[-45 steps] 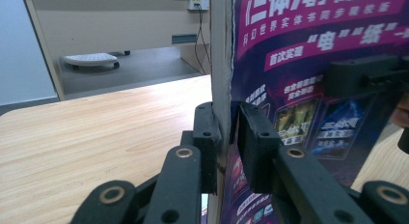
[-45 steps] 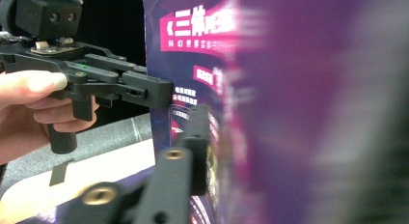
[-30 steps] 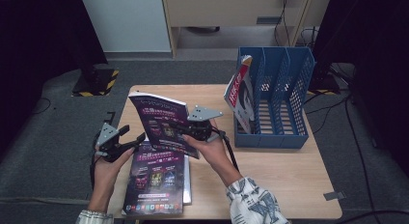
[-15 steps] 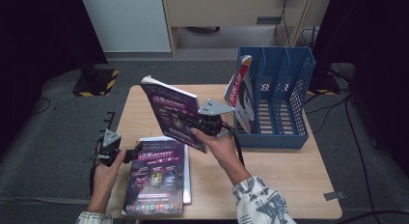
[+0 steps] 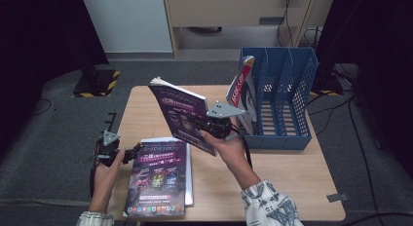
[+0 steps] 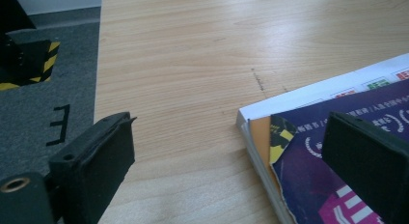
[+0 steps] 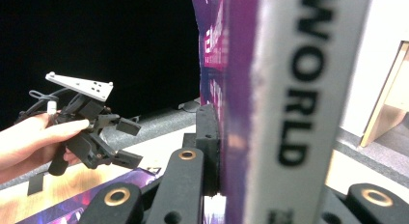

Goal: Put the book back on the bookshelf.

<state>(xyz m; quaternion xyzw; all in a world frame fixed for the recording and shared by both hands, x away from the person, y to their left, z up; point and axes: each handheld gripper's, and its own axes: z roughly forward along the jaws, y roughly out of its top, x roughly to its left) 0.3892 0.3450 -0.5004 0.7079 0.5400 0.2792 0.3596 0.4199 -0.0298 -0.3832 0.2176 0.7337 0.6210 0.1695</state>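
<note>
My right gripper (image 5: 204, 126) is shut on a purple magazine (image 5: 178, 111) and holds it tilted in the air over the middle of the table. In the right gripper view its white spine (image 7: 299, 89) stands upright in that gripper (image 7: 241, 151), with one pad (image 7: 207, 147) pressed on the cover. A stack of similar magazines (image 5: 158, 175) lies flat at the table's front left. My left gripper (image 5: 131, 153) is low at the stack's left edge. Its jaws have just been opening. In the left gripper view they (image 6: 231, 161) stand wide on either side of the stack's corner (image 6: 337, 132) without pressing on it.
A blue file rack (image 5: 287, 99) stands at the table's right rear, with one magazine (image 5: 242, 92) leaning in its left slot. Bare wooden table (image 5: 282, 177) lies in front of the rack. Grey floor and dark furniture surround the table.
The right gripper has raised the purple magazine up and to the right and tipped it more upright. The left gripper has dropped away to the stack's left edge, jaws wider.
</note>
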